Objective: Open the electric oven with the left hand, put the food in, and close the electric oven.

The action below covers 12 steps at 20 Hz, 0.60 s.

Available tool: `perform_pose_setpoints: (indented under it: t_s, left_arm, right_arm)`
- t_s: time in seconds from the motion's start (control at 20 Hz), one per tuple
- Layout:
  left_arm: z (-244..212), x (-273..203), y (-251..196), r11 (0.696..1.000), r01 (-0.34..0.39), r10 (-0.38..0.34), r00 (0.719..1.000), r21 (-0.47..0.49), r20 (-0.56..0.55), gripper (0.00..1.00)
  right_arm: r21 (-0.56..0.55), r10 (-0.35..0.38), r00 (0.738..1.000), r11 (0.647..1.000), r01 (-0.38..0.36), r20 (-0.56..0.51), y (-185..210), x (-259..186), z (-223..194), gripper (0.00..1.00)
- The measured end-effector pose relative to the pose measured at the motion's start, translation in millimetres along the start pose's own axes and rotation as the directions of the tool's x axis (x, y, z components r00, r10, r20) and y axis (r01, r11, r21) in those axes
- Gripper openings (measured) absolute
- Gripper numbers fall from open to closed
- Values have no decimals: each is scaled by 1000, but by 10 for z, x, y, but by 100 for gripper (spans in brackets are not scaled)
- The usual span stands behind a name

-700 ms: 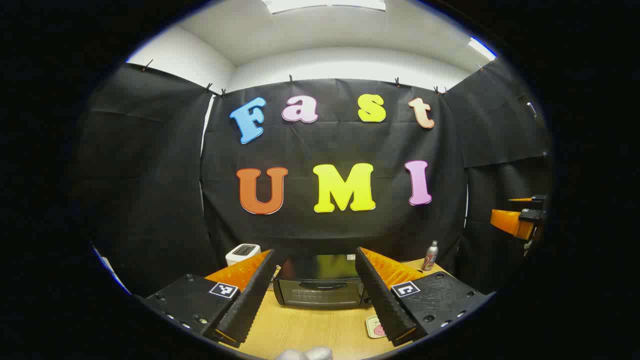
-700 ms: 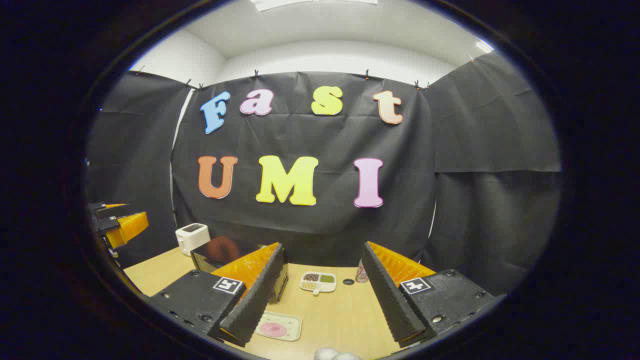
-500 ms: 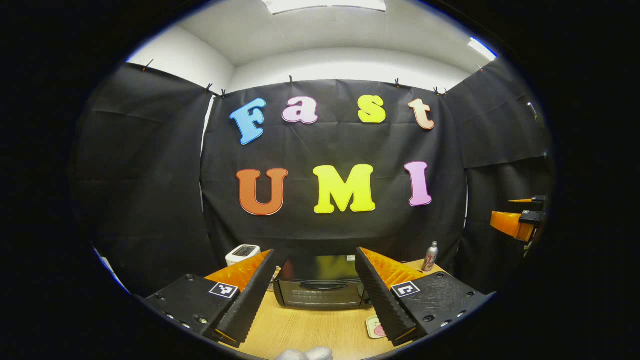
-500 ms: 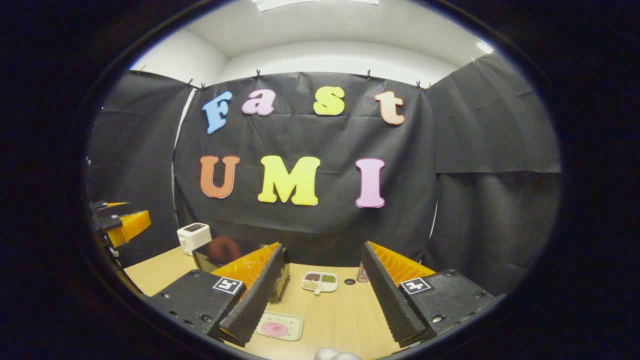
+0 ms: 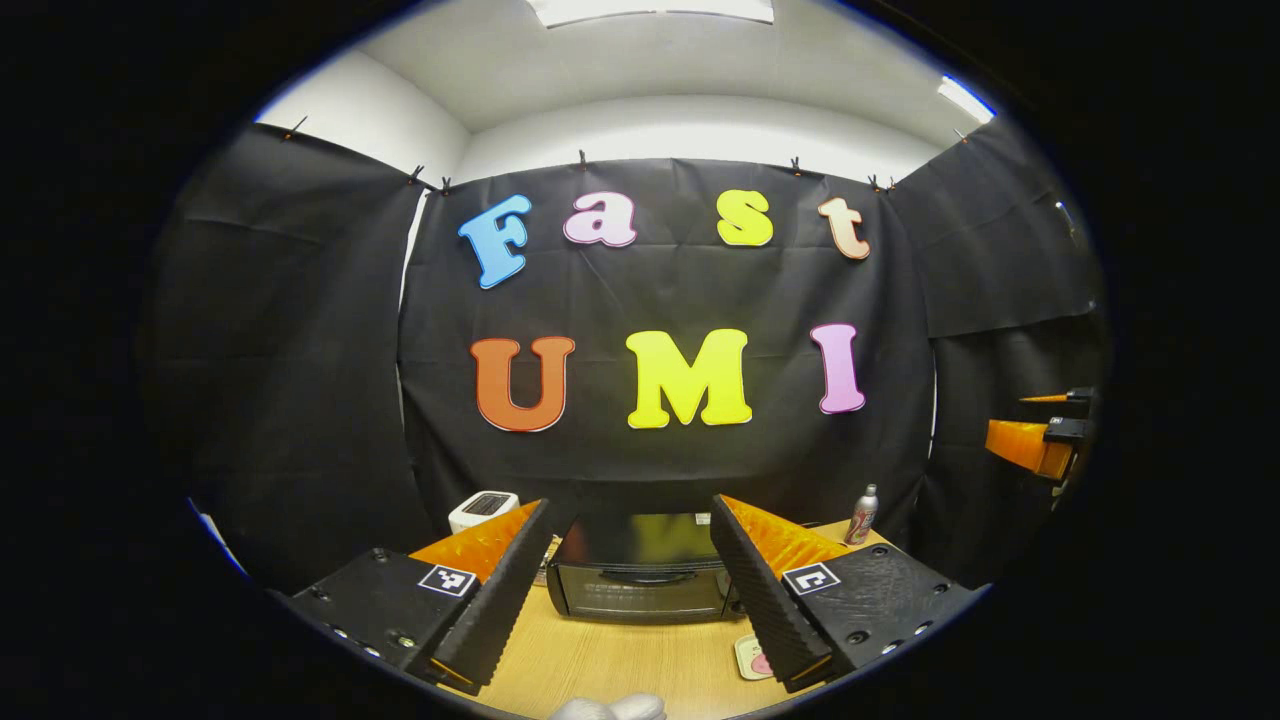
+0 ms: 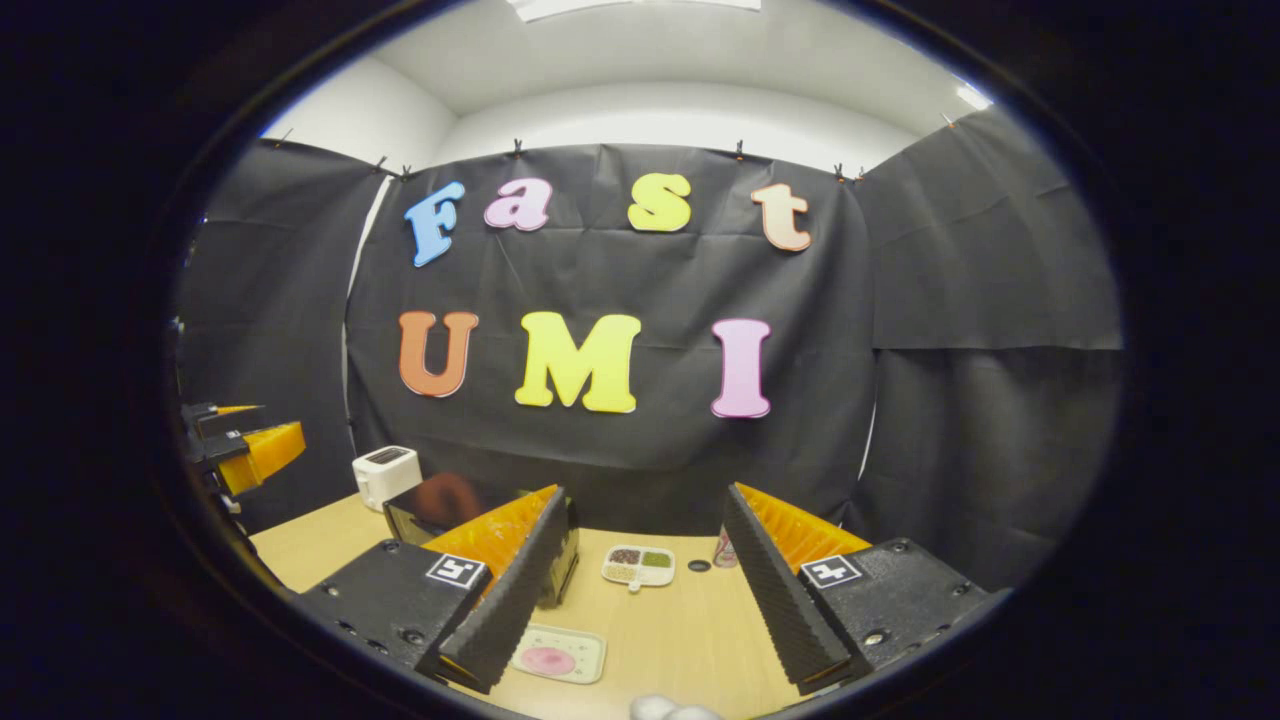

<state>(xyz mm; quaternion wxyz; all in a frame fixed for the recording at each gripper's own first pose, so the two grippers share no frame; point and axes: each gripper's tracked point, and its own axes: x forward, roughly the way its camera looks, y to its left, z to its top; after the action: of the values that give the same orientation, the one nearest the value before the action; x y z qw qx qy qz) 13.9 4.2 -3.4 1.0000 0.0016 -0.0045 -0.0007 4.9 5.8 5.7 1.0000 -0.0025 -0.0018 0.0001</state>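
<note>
The table (image 5: 620, 660) is pale wood with a smooth, faintly grained top. The oven (image 5: 640, 575) looks like dark metal, its glass door glossy. The toaster (image 6: 385, 473) is smooth white plastic. The left gripper (image 5: 630, 590) has ribbed matt black pads on orange plastic.

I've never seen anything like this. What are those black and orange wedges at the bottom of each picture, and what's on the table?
Each picture comes from a camera riding on a hand-held gripper that a person carries. The wedges are its two fingers. The left hand-held gripper and the right hand-held gripper are both open and hold nothing. On the wooden table stand a black electric oven, door closed, a white toaster, a small tray with pink food, a divided dish and a can.
</note>
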Motion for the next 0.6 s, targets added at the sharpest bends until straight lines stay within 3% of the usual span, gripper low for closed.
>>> perform_pose_setpoints:
  t_s: [0.3,0.6]
  left_arm:
    - [-143,303,-18,1000,10,-10,1000,-2,5,95]
    - [-652,868,-146,999,41,-42,998,-22,-46,95]
  right_arm:
    - [-8,0,1000,1000,0,0,12,58,46,98]
    - [-18,-13,1000,1000,13,-1,-27,84,134,98]
